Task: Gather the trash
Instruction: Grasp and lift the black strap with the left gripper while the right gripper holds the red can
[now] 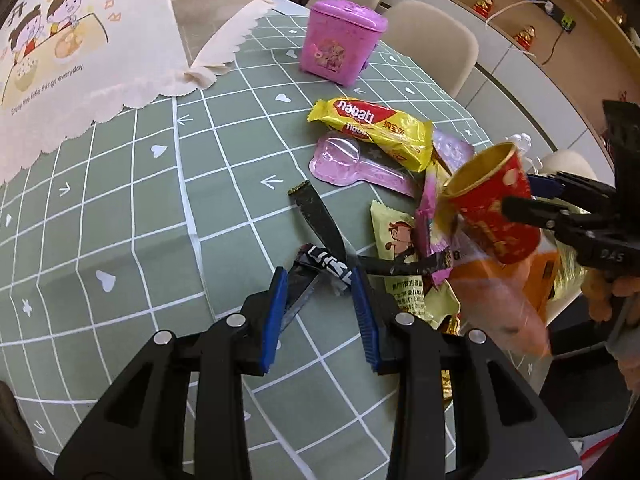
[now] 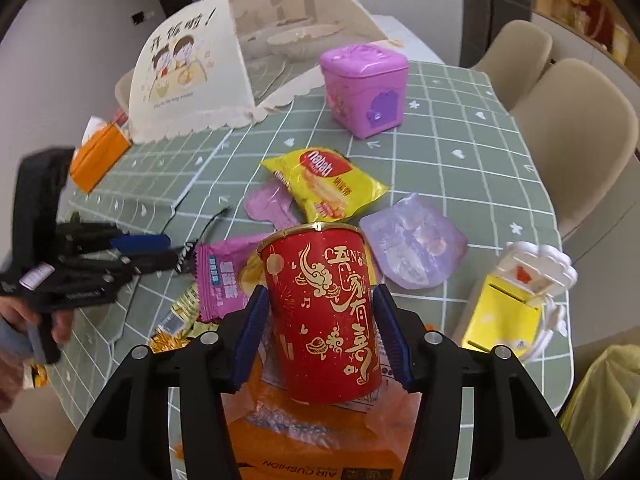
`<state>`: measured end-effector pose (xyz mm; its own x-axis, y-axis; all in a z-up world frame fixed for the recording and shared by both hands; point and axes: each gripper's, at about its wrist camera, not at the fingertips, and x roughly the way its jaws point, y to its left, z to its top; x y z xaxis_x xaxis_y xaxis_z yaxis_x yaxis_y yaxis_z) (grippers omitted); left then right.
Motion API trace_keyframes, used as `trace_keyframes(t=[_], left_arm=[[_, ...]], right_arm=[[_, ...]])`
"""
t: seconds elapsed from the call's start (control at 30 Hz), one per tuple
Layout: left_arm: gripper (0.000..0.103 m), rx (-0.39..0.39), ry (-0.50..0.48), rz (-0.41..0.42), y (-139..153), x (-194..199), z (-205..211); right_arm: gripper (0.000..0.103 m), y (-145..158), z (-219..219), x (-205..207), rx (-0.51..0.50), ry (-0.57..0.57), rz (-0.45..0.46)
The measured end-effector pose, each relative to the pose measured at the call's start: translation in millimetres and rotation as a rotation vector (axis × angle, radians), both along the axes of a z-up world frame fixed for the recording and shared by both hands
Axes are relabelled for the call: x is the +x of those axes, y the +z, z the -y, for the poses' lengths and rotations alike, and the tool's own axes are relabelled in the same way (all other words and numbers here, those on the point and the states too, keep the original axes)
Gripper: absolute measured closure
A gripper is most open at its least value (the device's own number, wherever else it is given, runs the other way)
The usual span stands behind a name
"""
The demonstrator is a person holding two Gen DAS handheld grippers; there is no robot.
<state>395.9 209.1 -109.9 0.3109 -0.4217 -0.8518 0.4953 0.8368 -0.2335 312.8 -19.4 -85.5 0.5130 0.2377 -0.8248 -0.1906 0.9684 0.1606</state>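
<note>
The red paper cup sits low centre in the right wrist view, clamped tilted in the right hand-held gripper above the wrapper pile. The left hand-held gripper, at lower centre of its own view, pinches a black wrapper on the counter. Collection is mid-way; next, probably, both go to the yellow-lined bin at lower right.

Both mounted on the wrists, angled steeply down over green grid-patterned tablecloth, close. Shared: yellow foil wafer packet, pink plastic lidded box.
</note>
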Motion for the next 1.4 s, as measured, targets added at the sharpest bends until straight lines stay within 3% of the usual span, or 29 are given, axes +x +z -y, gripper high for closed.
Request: trace_keyframes(t=[0.23,0.57,0.77,0.83,0.9,0.93,1.03,1.2,1.3,1.37,1.4], left_arm=[[0.071,-0.023,0.007,-0.010,-4.9,1.1,4.4],[0.069,0.039,0.037,0.000,-11.2,-14.2,10.5],[0.069,0.090,0.112,-0.034,-12.1,-29.5,7.8],[0.084,0.063,0.154,-0.039,-11.6,-35.2,3.7],[0.090,0.039,0.210,-0.055,-10.2,-39.3,0.5],[0.102,0.041,0.226,-0.053,-7.9,-41.4,0.2],[0.103,0.039,0.278,-0.028,8.2,-56.1,2.4],[0.103,0.026,0.317,0.082,43.9,-85.0,15.5],[0.102,-0.014,0.370,0.117,53.4,-94.1,16.2],[0.086,-0.062,0.401,0.101,51.9,-92.6,11.2],[0.070,-0.069,0.425,0.090,48.2,-90.5,8.1]], right_arm=[[0.053,14.8,11.9,-11.4,-0.008,-0.029,0.026],[0.053,16.0,26.2,-33.8,-0.001,-0.066,0.036],[0.053,21.0,36.6,-46.7,0.023,-0.034,0.068],[0.053,24.1,41.3,-51.3,0.050,-0.028,0.077],[0.053,28.2,45.2,-57.4,0.071,-0.016,0.087],[0.053,31.1,47.1,-60.2,0.075,-0.008,0.094],[0.053,40.0,53.4,-69.1,0.082,0.016,0.116],[0.053,54.1,68.9,-85.2,0.089,0.055,0.150],[0.053,56.8,74.6,-92.6,0.092,0.074,0.157],[0.053,57.3,76.5,-96.5,0.088,0.089,0.163],[0.053,56.9,76.1,-97.4,0.085,0.093,0.166]])
